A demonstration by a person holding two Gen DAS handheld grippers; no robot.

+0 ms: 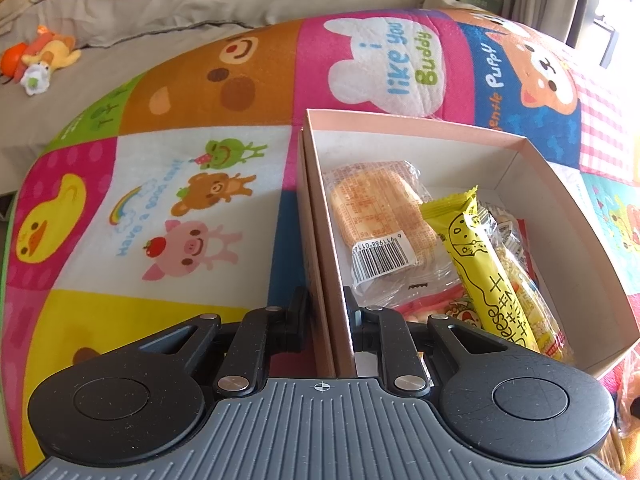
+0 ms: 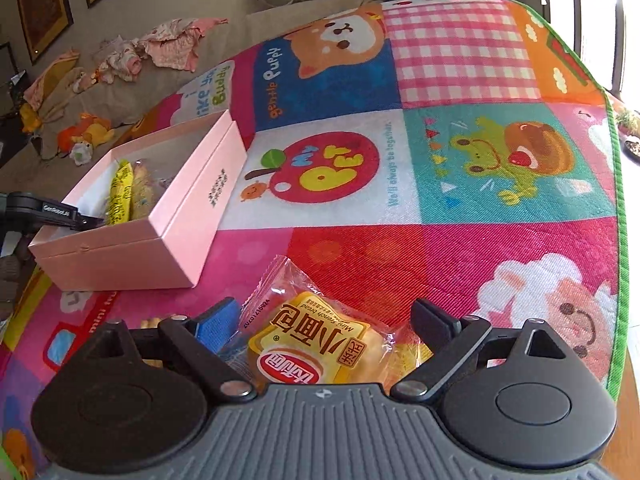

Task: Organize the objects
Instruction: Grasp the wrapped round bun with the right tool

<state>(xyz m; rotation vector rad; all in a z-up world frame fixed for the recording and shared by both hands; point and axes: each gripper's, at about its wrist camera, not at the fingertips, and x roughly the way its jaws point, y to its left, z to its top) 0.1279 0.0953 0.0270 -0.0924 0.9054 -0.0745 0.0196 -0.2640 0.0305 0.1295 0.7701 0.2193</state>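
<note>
A pink cardboard box (image 1: 532, 148) lies open on a colourful play mat; it also shows in the right wrist view (image 2: 196, 204). Inside lie a clear-wrapped biscuit pack (image 1: 380, 216), a yellow cheese snack stick (image 1: 488, 276) and more packets beneath. My left gripper (image 1: 326, 308) is shut on the box's near left wall, one finger inside and one outside. My right gripper (image 2: 324, 316) is open around a yellow mini French bread packet (image 2: 308, 340) that lies on the mat, fingers apart on either side of it.
The play mat (image 2: 460, 160) covers a surface with a green border on the right. Soft toys (image 1: 44, 60) and crumpled clothes (image 2: 160, 48) lie on the beige sofa behind. More snack packets lie under my right gripper's left finger (image 2: 216, 324).
</note>
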